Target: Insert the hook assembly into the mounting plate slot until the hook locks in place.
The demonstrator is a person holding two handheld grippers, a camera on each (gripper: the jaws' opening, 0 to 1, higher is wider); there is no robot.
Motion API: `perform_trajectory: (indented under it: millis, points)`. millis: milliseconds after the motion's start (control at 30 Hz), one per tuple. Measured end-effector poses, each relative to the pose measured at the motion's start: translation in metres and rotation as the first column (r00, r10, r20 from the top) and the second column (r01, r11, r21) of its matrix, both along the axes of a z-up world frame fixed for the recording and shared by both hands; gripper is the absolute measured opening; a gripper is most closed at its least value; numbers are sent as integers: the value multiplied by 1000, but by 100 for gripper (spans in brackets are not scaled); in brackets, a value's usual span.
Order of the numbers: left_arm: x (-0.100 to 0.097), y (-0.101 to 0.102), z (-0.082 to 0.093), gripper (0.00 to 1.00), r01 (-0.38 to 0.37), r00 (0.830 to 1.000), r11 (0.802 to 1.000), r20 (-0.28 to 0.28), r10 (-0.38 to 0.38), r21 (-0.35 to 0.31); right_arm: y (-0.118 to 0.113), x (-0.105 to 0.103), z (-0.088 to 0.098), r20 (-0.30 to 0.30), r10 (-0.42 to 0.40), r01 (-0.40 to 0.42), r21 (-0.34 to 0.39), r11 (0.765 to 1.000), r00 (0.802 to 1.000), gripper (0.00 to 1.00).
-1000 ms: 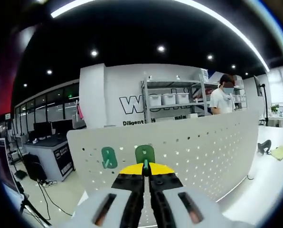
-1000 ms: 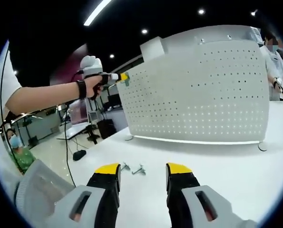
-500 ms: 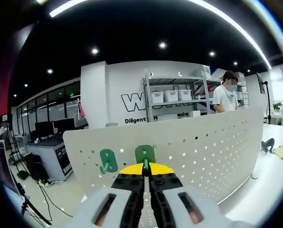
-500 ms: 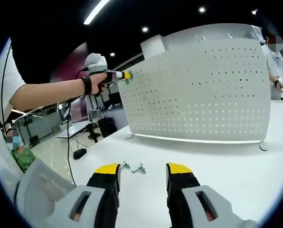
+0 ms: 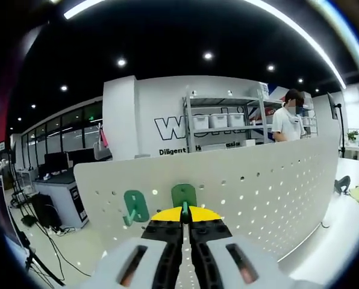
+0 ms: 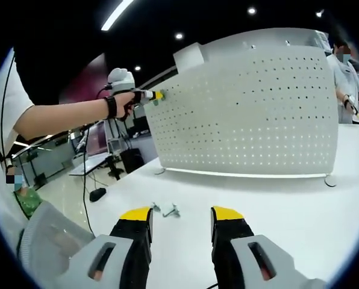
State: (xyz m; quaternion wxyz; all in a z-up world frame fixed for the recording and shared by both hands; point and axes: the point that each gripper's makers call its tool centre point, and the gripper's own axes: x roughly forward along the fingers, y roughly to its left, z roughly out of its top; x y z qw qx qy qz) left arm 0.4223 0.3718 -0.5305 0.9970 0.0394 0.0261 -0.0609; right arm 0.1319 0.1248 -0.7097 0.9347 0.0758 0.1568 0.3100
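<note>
In the left gripper view my left gripper (image 5: 184,212) is shut on a green hook (image 5: 184,195), held right up against the white perforated mounting plate (image 5: 258,186). A second green hook (image 5: 135,205) hangs on the plate just to its left. The right gripper view takes in the same plate (image 6: 252,114) standing upright on a white table, with the left gripper (image 6: 155,96) at its upper left corner in a person's hand. My right gripper (image 6: 181,217) hovers open over the table, nothing between its fingers. A few small metal hooks (image 6: 166,209) lie on the table ahead of it.
The white table (image 6: 288,205) stretches out before the plate. A person (image 5: 286,120) stands behind the plate near shelves of bins (image 5: 215,124). A dark tool and a yellow cloth (image 5: 355,192) lie at the table's far right. Desks and cables fill the floor on the left.
The left gripper has edged closer to the plate with the green hook. The right gripper view has shifted slightly, and its gripper stays open.
</note>
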Motion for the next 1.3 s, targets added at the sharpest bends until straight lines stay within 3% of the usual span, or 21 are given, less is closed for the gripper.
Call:
perform_trajectory:
  millis: [200,400,667,733,1300]
  points:
    - [5,5,-1,2,-11,1000,1000,3,11,-14,2,-1,-1,-3,0,0,-4,1000,1000,39]
    - [8,4,-4,2,-6,1000,1000,-4,6,14,4,-1,-3,-9,4,-4,-3,1000,1000,39]
    - [10,5,-4,3,-2,1000,999,-4,2,-37,5,-2,-6,-19,14,-14,-11,1000,1000,39]
    - [10,4,-4,3,8,1000,1000,-1,-8,-8,4,-2,-6,-17,16,-16,-14,1000,1000,39]
    - [0,0,-7,9,47,999,998,-7,-47,35,7,0,-5,-14,20,-20,-11,1000,1000,39]
